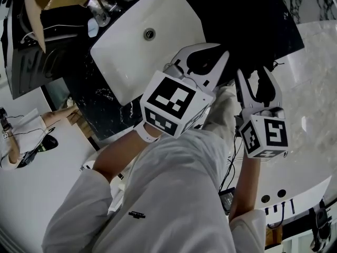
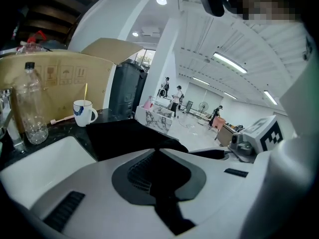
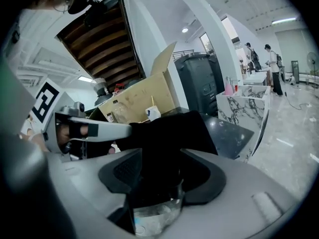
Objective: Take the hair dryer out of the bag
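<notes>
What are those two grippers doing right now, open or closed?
Left gripper: closed, apparently pinching the edge of the black bag.
Right gripper: open, jaws apart around the bag's cloth, not gripping it.

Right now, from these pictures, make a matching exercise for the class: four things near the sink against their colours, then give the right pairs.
Things:
1 plastic bottle
2 mug
3 cardboard box
4 bag

Colours:
A black
B brown
C clear
D white with a blue mark

Pairs: 1-C, 2-D, 3-B, 4-A
</notes>
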`<state>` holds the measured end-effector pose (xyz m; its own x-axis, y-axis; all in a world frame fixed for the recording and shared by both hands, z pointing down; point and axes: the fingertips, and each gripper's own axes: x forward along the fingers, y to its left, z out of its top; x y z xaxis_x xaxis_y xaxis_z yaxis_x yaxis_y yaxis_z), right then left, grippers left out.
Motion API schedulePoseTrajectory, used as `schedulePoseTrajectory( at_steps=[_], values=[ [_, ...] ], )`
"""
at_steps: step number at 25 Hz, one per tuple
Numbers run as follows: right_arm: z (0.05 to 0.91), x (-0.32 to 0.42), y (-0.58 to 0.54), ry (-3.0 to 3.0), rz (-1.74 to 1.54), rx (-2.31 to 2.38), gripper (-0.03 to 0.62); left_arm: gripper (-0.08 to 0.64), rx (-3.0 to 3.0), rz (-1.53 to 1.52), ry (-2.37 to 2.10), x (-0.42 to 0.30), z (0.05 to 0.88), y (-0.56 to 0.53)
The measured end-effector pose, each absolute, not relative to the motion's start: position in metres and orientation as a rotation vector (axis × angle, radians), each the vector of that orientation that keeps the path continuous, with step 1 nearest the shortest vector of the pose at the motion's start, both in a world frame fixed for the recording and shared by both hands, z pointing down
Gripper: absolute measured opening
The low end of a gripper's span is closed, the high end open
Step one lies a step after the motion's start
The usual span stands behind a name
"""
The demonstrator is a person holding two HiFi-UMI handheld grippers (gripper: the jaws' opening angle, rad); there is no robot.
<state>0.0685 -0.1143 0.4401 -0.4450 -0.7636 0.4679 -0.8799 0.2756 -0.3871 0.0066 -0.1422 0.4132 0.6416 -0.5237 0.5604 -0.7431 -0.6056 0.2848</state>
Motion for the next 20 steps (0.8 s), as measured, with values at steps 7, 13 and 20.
schedulePoseTrajectory(
  at_steps=[7,13,20],
  values=[
    [0.463,0.063,-0.137,-2.287,0.943,1.544,0.273,0.026,2.386,0.574,-0.997,0.009,0.413,-0.142],
    [0.48,0.06,-0.152,-2.237,0.936,1.555,0.304,0.025,2.376,0.567,-0.995,0.006,0.415,-0.14],
    [0.492,0.056,-0.177,-2.205,0.972,1.558,0.31,0.025,2.37,0.538,-1.009,0.007,0.416,-0.14]
  ],
)
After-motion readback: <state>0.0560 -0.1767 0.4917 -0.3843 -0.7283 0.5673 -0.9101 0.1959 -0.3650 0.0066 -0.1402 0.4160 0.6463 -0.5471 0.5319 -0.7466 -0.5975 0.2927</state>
